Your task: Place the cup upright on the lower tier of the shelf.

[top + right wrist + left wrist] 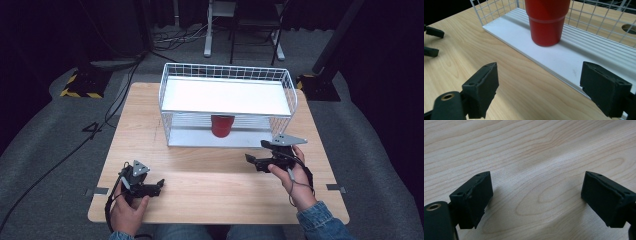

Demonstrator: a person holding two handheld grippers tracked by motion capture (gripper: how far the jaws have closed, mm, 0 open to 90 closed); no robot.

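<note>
The high view looks forward and down over the whole worktop. Each gripper view rides low, looking ahead between its jaws; the right shares the red cup.
</note>
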